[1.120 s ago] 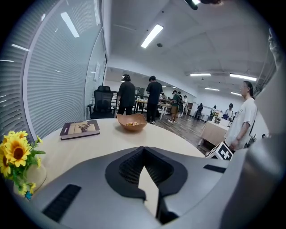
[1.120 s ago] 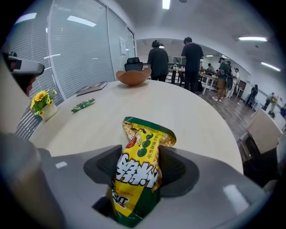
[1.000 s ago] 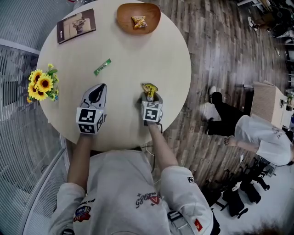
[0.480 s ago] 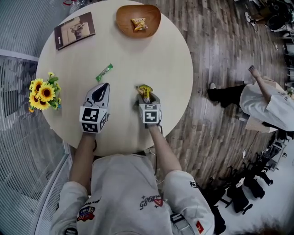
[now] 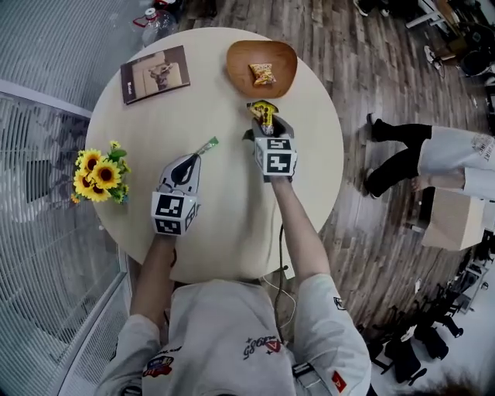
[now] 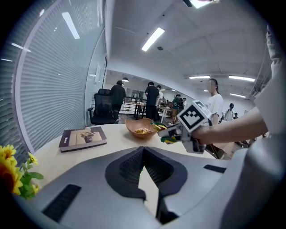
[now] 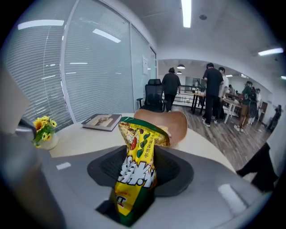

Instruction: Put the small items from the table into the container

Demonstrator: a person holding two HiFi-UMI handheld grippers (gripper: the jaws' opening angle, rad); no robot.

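Note:
My right gripper (image 5: 265,122) is shut on a yellow-green snack packet (image 5: 264,113) (image 7: 137,166) and holds it upright above the table, just short of the wooden bowl (image 5: 261,54) (image 7: 175,123). Inside the bowl lies an orange snack packet (image 5: 263,74). A green candy stick (image 5: 207,145) rests on the table right at the tip of my left gripper (image 5: 188,165) (image 6: 143,150), whose jaws meet at the tip with nothing between them. In the left gripper view the right gripper (image 6: 173,134) hangs beside the bowl (image 6: 141,130).
A book (image 5: 155,73) (image 6: 83,137) lies at the round table's (image 5: 232,224) far left. A small pot of sunflowers (image 5: 99,174) (image 7: 44,128) stands at the left edge. A bottle (image 5: 158,15) lies on the floor beyond. A person's legs (image 5: 402,158) are to the right.
My right gripper has risen and carried the snack packet across the table to the bowl's near rim. My left gripper has slid forward up to the green candy stick.

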